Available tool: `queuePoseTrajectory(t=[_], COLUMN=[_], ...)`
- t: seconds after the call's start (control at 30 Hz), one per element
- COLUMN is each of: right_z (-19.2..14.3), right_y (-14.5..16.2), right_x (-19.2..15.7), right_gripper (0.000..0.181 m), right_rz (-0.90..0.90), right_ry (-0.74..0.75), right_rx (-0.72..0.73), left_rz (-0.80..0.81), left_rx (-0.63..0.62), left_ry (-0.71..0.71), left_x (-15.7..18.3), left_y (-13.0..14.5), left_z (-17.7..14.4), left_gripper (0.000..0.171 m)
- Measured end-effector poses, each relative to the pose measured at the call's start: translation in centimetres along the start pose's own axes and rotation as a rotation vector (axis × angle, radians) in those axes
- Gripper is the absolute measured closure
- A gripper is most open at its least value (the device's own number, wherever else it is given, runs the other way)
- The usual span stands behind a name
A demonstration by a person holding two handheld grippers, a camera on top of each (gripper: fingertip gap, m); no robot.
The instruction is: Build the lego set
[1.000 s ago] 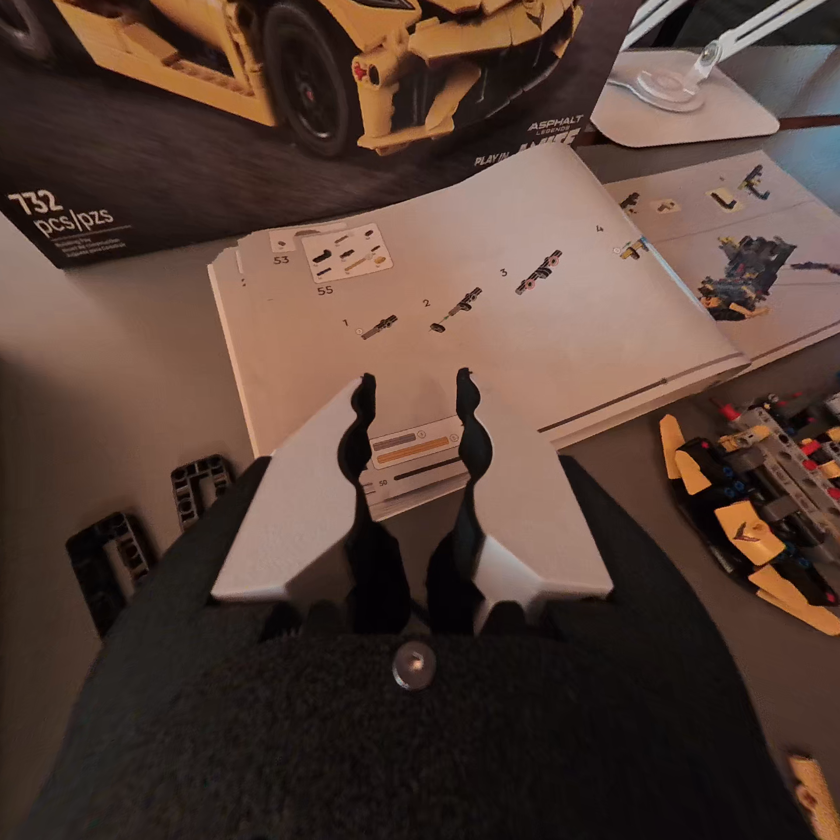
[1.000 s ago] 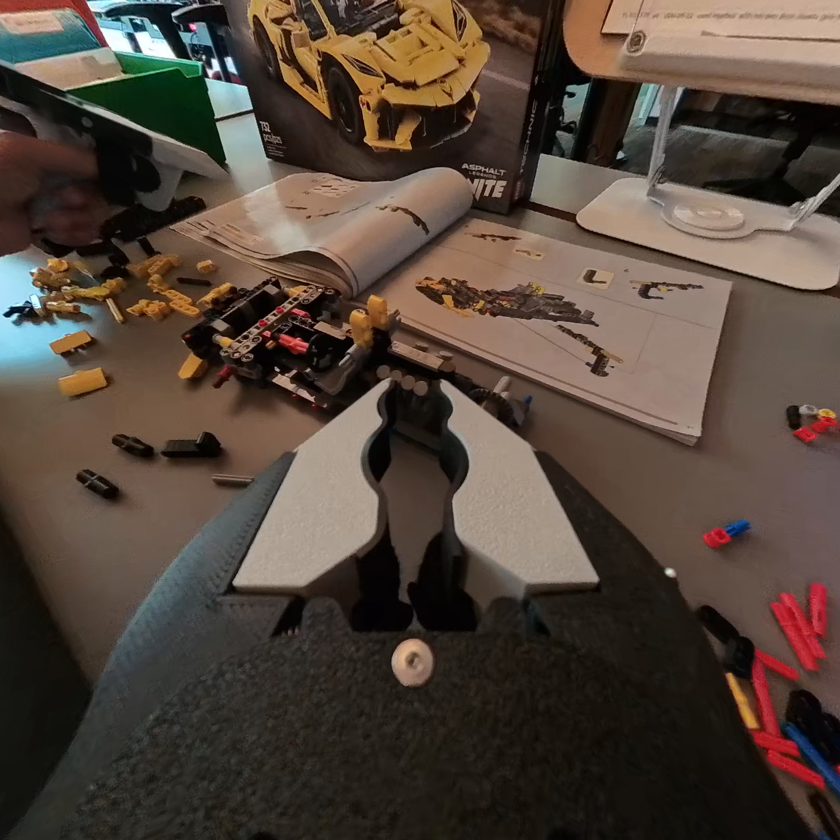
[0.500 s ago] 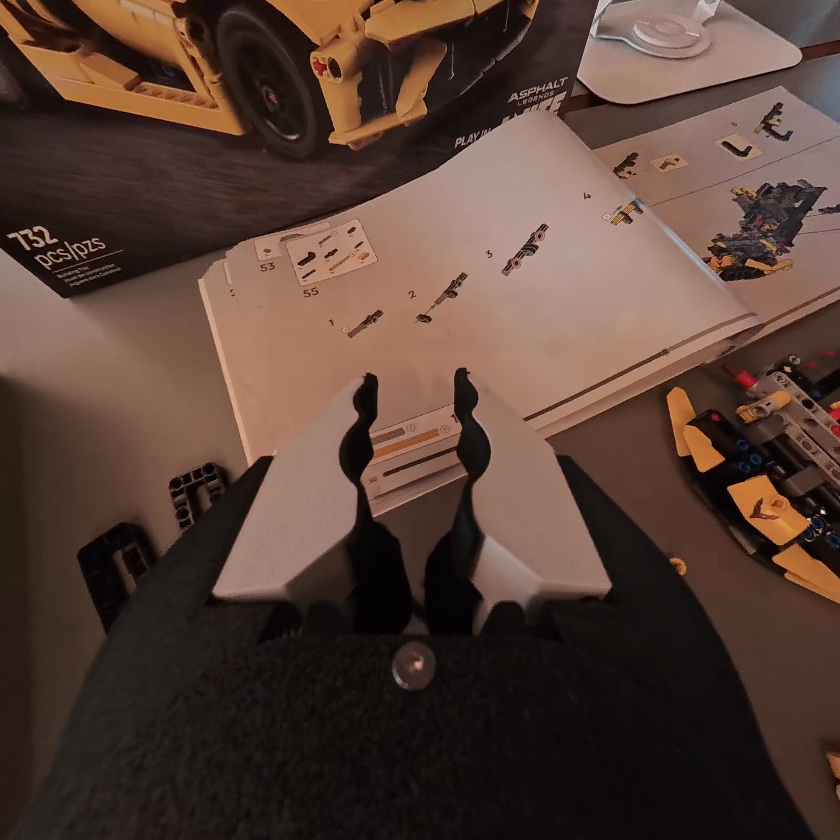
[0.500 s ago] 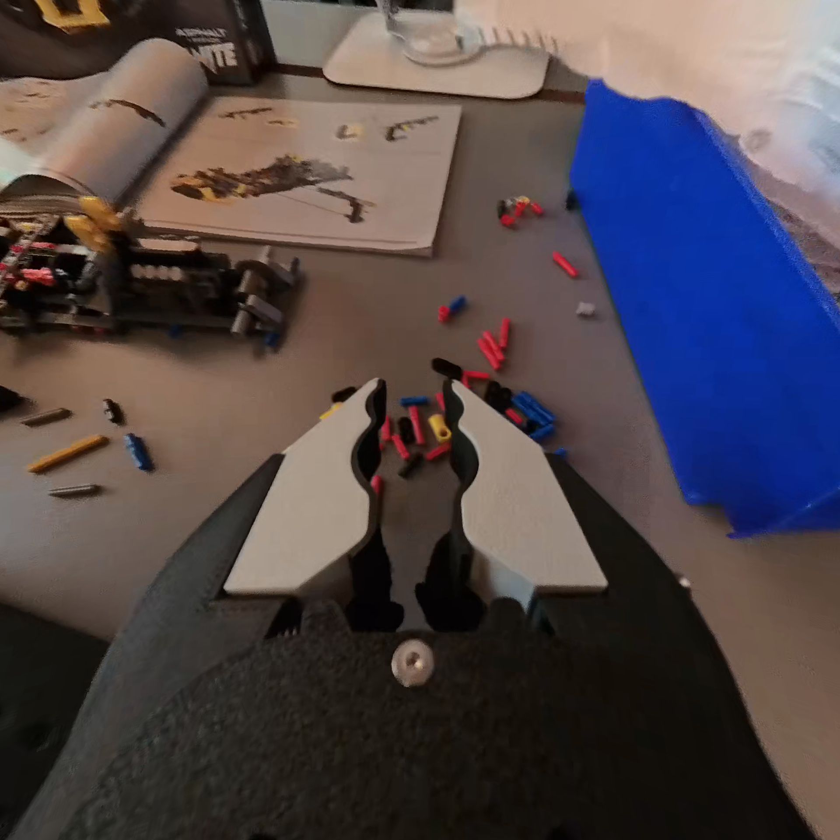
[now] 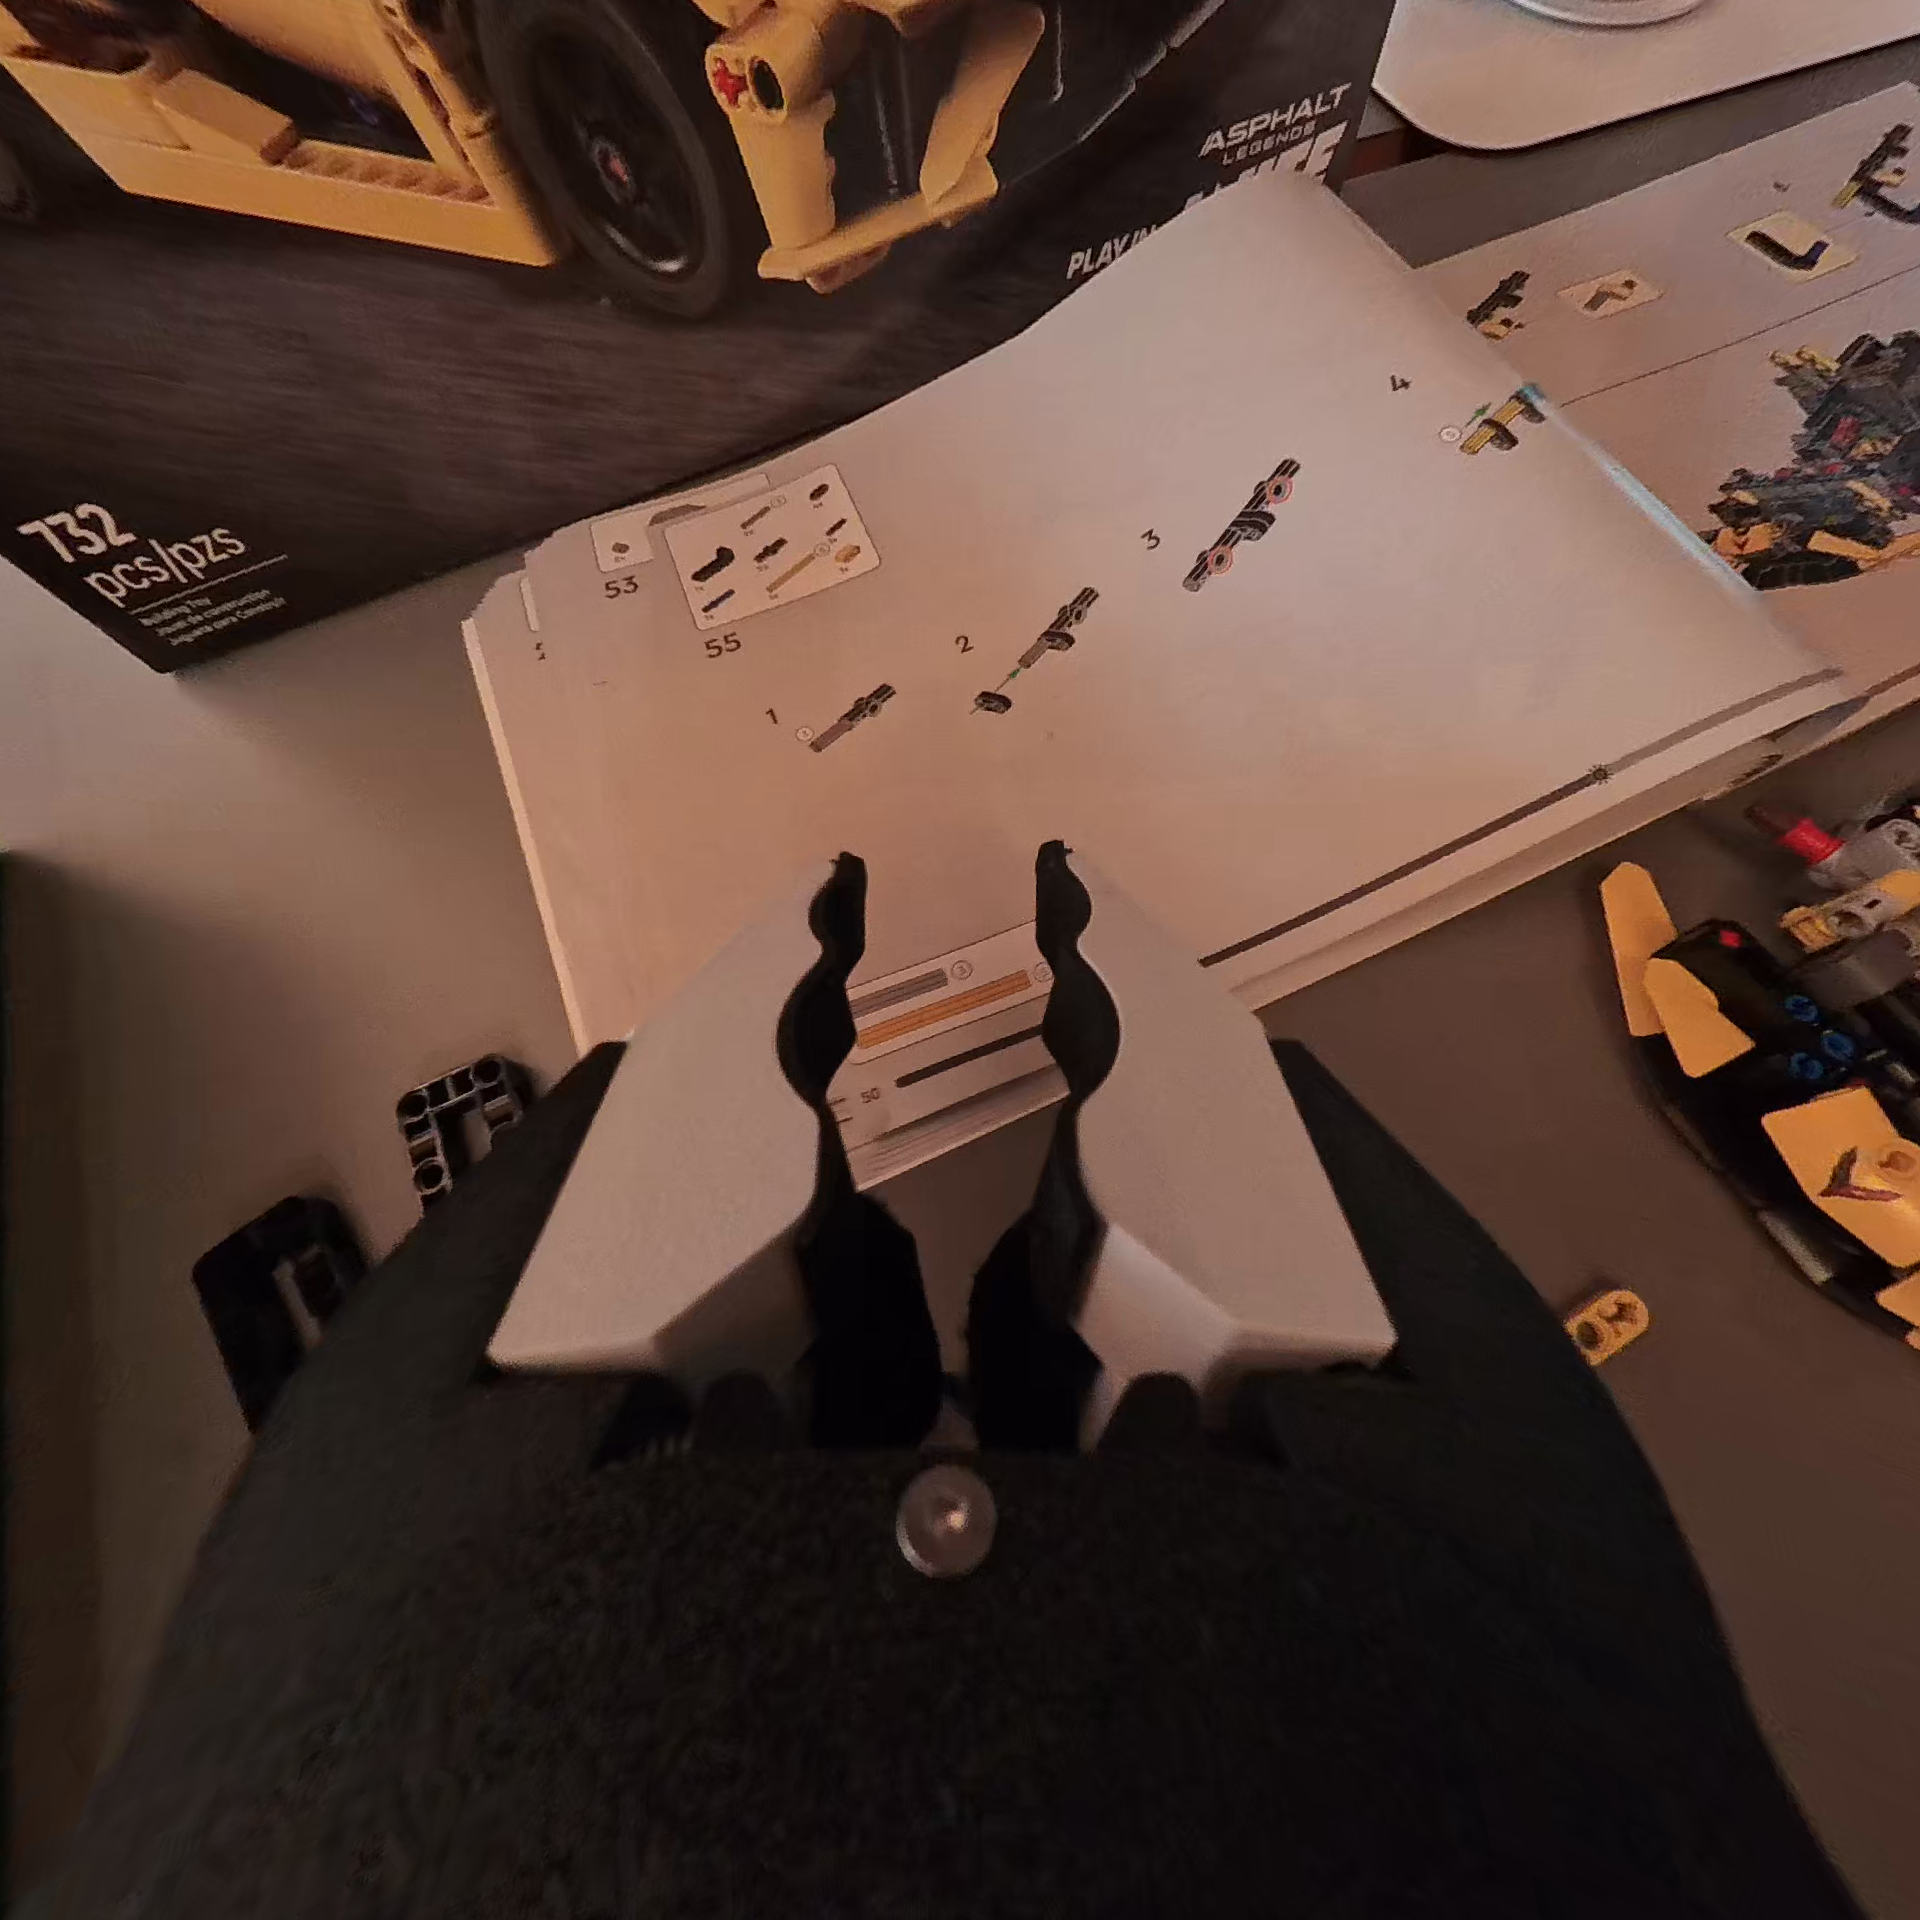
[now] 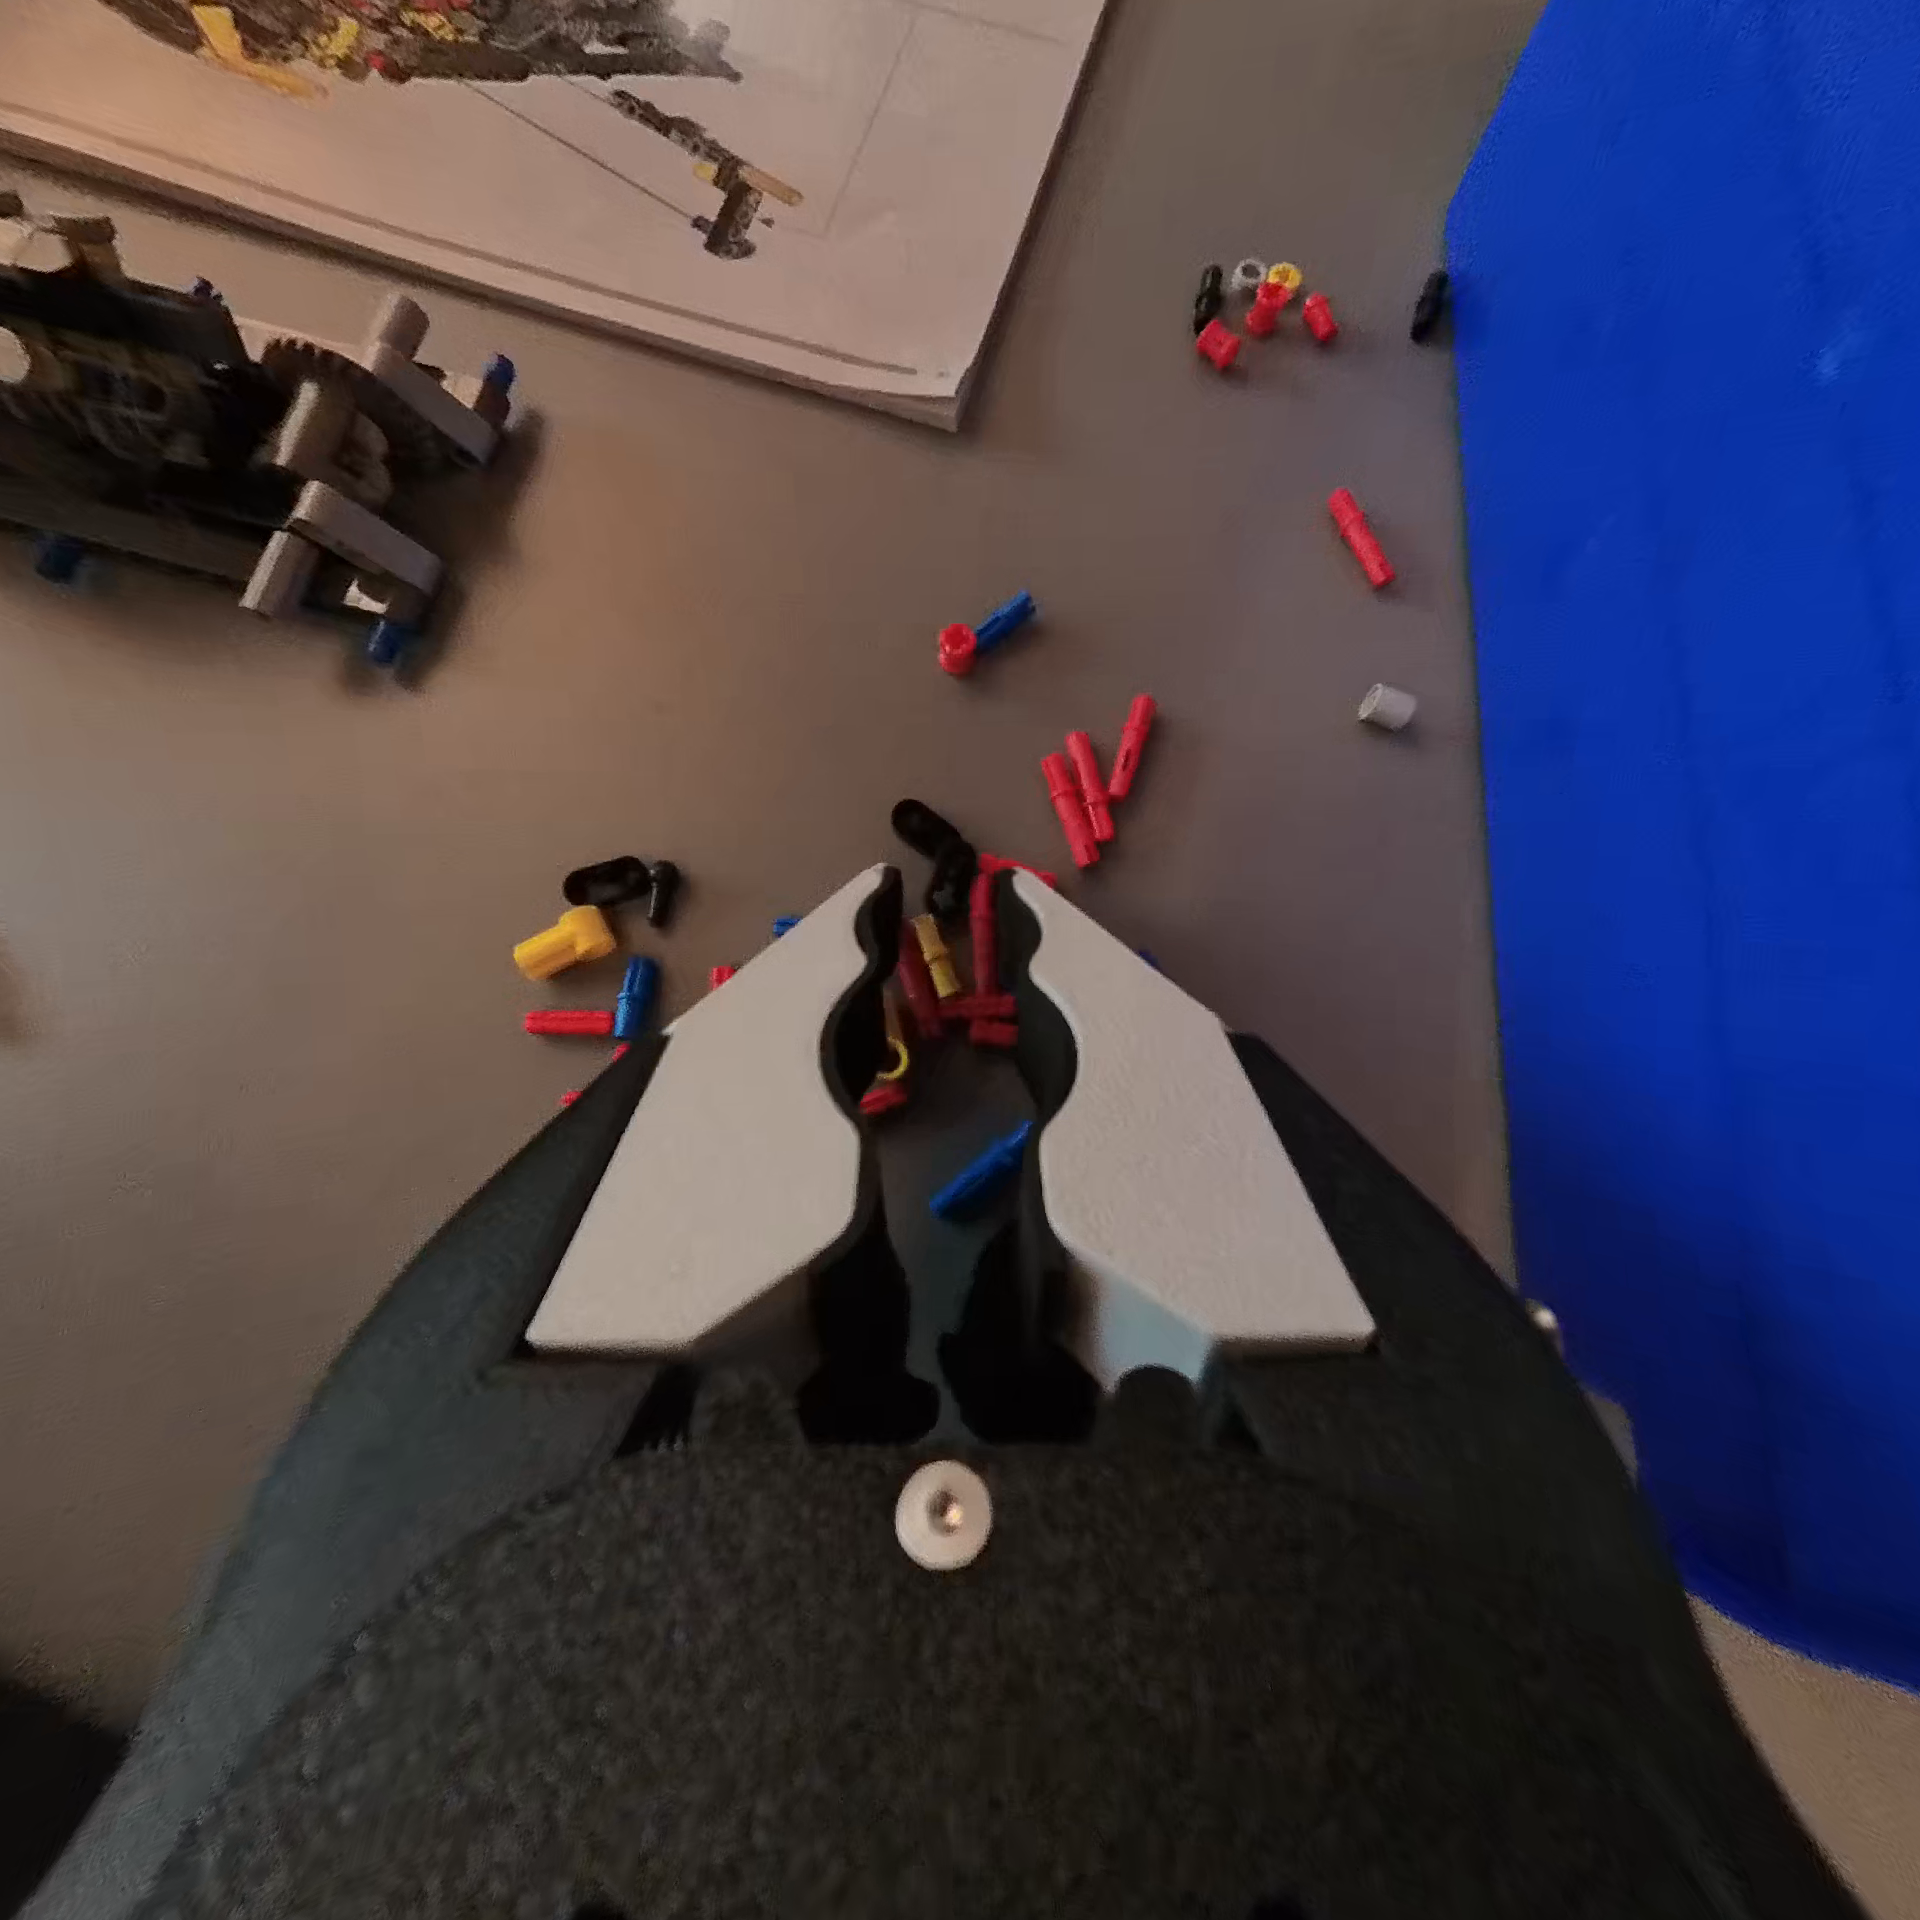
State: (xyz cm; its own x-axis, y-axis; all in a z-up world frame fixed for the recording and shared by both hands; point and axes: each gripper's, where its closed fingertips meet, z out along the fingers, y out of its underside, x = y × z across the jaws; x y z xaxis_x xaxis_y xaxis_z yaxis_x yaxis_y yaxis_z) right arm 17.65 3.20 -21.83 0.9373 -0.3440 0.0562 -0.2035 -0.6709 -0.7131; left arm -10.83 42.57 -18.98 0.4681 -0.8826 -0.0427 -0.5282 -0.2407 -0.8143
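Now right gripper (image 6: 943,883), jaws part-open, empty, poised over pin pile (image 6: 951,982) at frame centre; single pin to be isolated before closing. Left gripper (image 5: 951,862) open, empty, over instruction booklet (image 5: 1039,644).

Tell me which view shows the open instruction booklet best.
The left wrist view: the instruction booklet fills the middle, its left page fully in sight beyond the open left gripper. The right wrist view catches only the booklet's right-hand page corner at the top, near the partly built car.
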Motion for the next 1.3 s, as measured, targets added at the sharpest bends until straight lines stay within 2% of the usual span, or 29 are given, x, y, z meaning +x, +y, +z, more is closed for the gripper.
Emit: queuePoseTrajectory(t=[0.2, 0.27, 0.5, 0.57, 0.63, 0.7, 0.77, 0.83, 0.93, 1.07, 1.13, 1.2, 1.3], right_z=[0.4, 0.0, -1.1, -1.3, -2.1, -2.9, -3.0, -2.7, -2.4, -2.4, -2.5, -2.0, -0.5], right_y=[-0.1, -0.6, -0.7, -1.0, -1.5, -1.7, -1.0, -0.2, 0.6, 0.5, -0.5, -1.8, -2.4], right_x=[-0.2, -0.4, 0.0, -2.1, -7.1, -11.5, -14.7, -16.0, -17.0, -16.8, -15.0, -11.0, -4.1], right_gripper=[0.171, 0.178, 0.178, 0.178, 0.178, 0.178, 0.178, 0.178, 0.177, 0.169, 0.163, 0.163, 0.165], right_rz=[-0.043, -0.065, -0.214, -0.233, -0.28, -0.375, -0.495, -0.578, -0.577, -0.5, -0.468, -0.428, -0.353], right_ry=[0.003, 0.005, 0.108, 0.001, -0.235, -0.378, -0.445, -0.447, -0.49, -0.53, -0.485, -0.339, -0.089], right_rx=[-0.014, 0.007, -0.011, 0.0, 0.026, 0.06, 0.042, 0.005, -0.028, -0.039, -0.001, 0.039, 0.014], left_rz=[0.023, 0.035, 0.021, 0.025, 0.029, 0.03, 0.031, 0.031, 0.029, 0.031, 0.033, 0.034, 0.037], left_rx=[-0.016, -0.017, -0.004, -0.003, 0.0, -0.003, -0.002, -0.004, 0.0, -0.001, -0.001, -0.005, -0.006], left_ry=[0.013, 0.003, 0.008, 0.007, 0.006, 0.008, 0.009, 0.011, 0.015, 0.018, 0.019, 0.02, 0.024], left_x=[0.6, 0.6, 0.5, 0.6, 0.6, 0.7, 0.7, 0.8, 0.8, 0.9, 1.0, 1.0, 1.1], left_y=[0.2, 0.3, 0.1, 0.0, 0.0, 0.0, 0.0, 0.0, -0.1, -0.1, 0.0, 0.0, 0.0], left_z=[0.5, 0.4, 0.1, 0.1, 0.1, 0.1, 0.0, 0.0, -0.1, -0.1, -0.2, -0.1, -0.1], left_gripper=[0.142, 0.141, 0.142, 0.142, 0.142, 0.142, 0.142, 0.142, 0.143, 0.142, 0.142, 0.142, 0.142])
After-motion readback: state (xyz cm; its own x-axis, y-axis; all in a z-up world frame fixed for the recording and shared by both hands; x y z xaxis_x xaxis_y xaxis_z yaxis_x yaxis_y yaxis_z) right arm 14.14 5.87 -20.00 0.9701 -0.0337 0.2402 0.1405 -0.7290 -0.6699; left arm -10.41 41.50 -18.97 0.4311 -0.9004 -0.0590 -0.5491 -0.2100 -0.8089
